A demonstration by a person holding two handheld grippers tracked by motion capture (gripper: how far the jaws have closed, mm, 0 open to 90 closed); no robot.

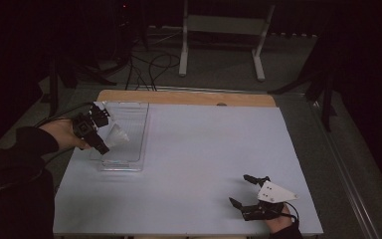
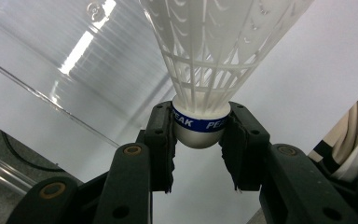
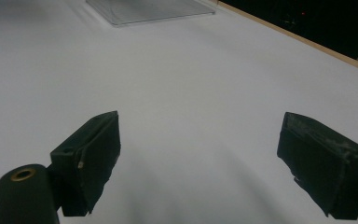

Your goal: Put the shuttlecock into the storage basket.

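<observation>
Left tongs (image 2: 199, 140) clamping shuttlecock (image 2: 200, 126) cork above clear tray (image 1: 129, 144); lowering gently, releasing inside. Right tongs (image 1: 246, 191) gaping, idling far from tray.

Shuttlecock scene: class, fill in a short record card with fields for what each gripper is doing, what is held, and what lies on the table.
Held thing: white shuttlecock, blue band around its cork
Left gripper: shut on the cork, skirt pointing away from the jaws
Place of left gripper: above the clear plastic tray
Right gripper: jaws wide apart, nothing between them
Place of right gripper: near right corner of the table
Table top: plain white sheet
</observation>
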